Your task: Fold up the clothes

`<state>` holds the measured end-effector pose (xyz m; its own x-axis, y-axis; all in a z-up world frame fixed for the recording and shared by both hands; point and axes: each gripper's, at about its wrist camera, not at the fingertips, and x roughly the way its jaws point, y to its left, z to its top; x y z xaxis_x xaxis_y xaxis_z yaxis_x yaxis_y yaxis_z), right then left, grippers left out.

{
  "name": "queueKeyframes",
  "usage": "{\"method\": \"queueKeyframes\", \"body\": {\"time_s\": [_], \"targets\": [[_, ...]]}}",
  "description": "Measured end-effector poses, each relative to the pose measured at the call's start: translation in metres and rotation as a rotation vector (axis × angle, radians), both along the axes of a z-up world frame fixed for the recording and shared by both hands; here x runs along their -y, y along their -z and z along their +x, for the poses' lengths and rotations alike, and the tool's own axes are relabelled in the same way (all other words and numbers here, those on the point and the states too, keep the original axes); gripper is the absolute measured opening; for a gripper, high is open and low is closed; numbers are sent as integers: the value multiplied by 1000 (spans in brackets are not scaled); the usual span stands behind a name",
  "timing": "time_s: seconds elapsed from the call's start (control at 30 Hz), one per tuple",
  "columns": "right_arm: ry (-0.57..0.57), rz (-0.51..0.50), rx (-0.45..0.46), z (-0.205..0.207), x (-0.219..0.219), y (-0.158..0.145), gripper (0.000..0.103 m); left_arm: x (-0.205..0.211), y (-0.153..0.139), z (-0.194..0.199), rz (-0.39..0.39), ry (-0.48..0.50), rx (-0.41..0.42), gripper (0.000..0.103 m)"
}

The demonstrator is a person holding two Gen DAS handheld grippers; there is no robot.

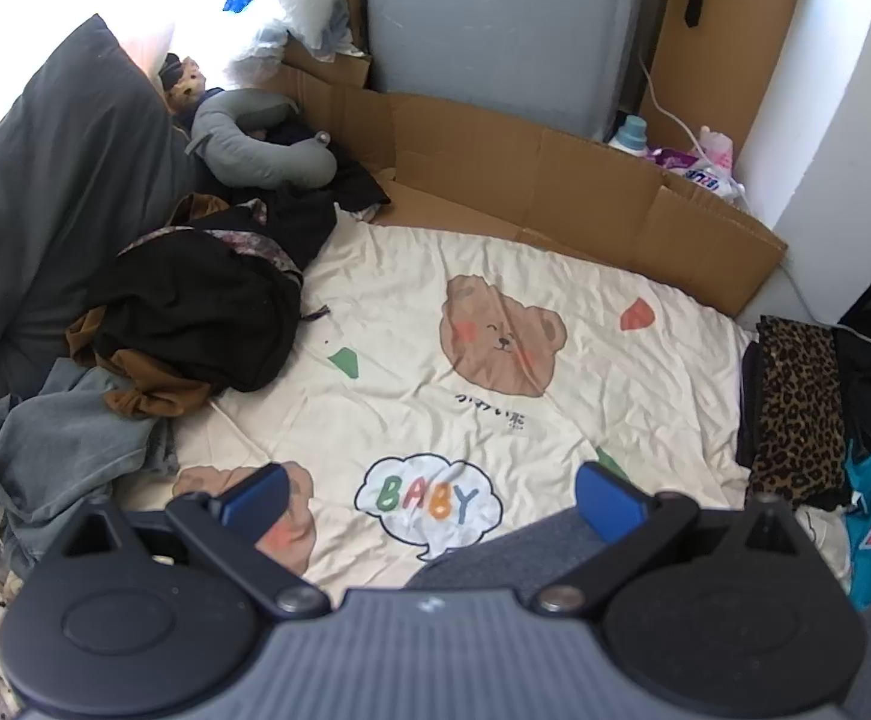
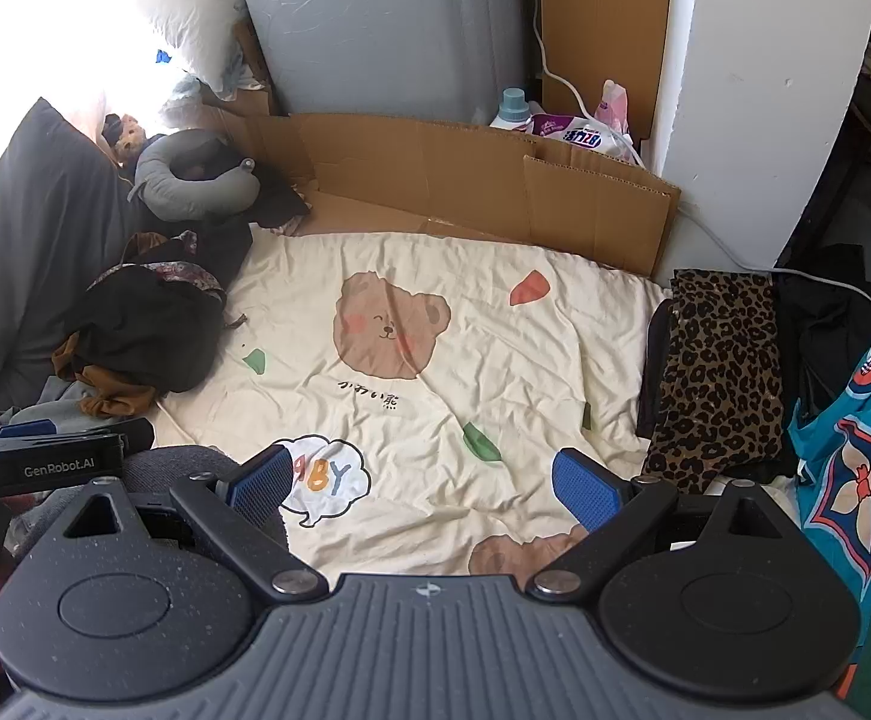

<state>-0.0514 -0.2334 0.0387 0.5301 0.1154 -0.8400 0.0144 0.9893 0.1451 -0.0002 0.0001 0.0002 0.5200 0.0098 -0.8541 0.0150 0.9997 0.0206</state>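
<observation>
- Left wrist view: left hand-held gripper [image 1: 429, 495] spread wide, nothing between its blue pads [image 1: 255, 495], hovering above the cream bear-print sheet [image 1: 555, 420] on the bed.
- Right wrist view: right hand-held gripper [image 2: 423, 480] likewise spread wide and empty, above the same sheet, over the "BABY" speech bubble [image 2: 324, 477].
- Left hand-held gripper visible at the left edge of the right wrist view [image 2: 39, 453], just beside the right one.
- Unfolded clothes pile [image 1: 195, 312] at the left side of the sheet: black garments on top, brown fabric and a grey-blue piece [image 1: 63, 444] beneath, well apart from both grippers.
- Folded leopard-print garment [image 2: 720, 372] at the right edge of the sheet, lying on dark clothing.
- Behind the pile, a grey neck pillow [image 1: 255, 144] and a dark grey pillow [image 1: 57, 180].
- Flattened cardboard [image 2: 465, 180] along the far edge of the bed, with a detergent bottle [image 2: 510, 108] beyond it.
</observation>
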Motion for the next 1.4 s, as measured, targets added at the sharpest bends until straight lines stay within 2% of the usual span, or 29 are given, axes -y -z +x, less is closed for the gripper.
{"method": "queueKeyframes", "body": {"time_s": [0.3, 0.53, 0.73, 1.07, 1.4], "targets": [[7, 5, -8, -1, -1, 1, 97, -5, 7, -5, -14, -8, 0, 102], [22, 11, -16, 1, 0, 1, 97, -5, 4, 1, -32, -9, -50, 102], [31, 9, -27, 2, 0, 2, 97, -2, 0, 0, -1, 26, -41, 102], [21, -24, -32, 7, -5, 2, 97, -14, 0, 8, -37, 16, -59, 102], [31, 9, -44, 7, -5, 5, 97, -19, 3, 9, -53, 13, -60, 102]]}}
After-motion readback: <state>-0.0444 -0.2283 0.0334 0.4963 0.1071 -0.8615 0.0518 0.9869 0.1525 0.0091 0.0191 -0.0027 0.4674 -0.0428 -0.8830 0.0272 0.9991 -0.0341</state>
